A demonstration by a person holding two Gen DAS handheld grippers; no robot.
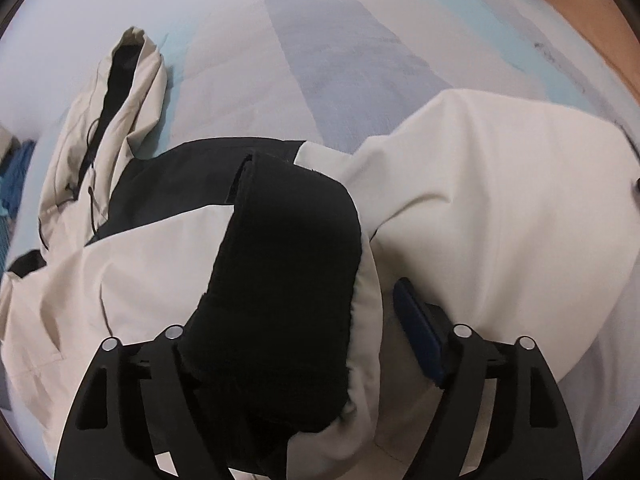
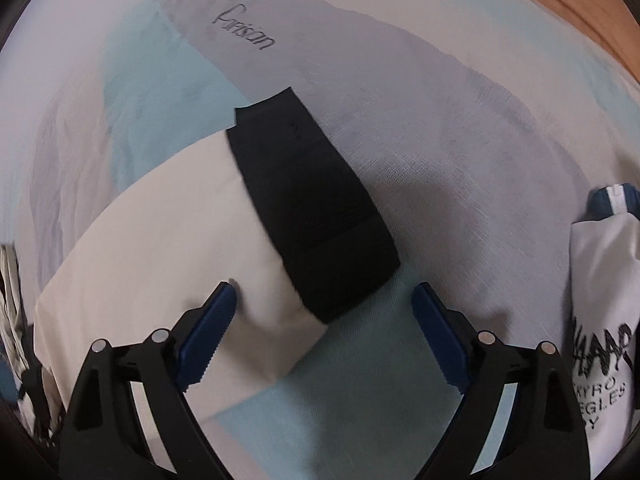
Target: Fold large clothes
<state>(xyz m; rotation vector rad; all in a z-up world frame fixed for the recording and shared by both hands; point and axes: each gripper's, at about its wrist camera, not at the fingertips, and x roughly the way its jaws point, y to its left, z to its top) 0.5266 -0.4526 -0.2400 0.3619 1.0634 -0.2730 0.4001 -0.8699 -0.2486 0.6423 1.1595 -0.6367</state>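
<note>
A cream and black hooded jacket [image 1: 500,200] lies spread on the bed sheet [image 1: 340,60]. Its hood [image 1: 128,92] points to the far left. My left gripper [image 1: 296,340] is open, and a sleeve end with a wide black cuff [image 1: 280,280] lies between its fingers; the left finger is hidden under the cuff. In the right wrist view the other sleeve [image 2: 160,260] lies flat, ending in a black cuff [image 2: 316,208]. My right gripper [image 2: 324,328] is open just above that sleeve, its left fingertip [image 2: 224,300] touching the cream cloth.
The sheet [image 2: 440,140] is pale blue, grey and white with a written word on it. A white garment with black print [image 2: 608,340] lies at the right. A blue cloth [image 1: 16,176] lies at the far left. Wooden floor [image 1: 592,12] shows beyond the bed's edge.
</note>
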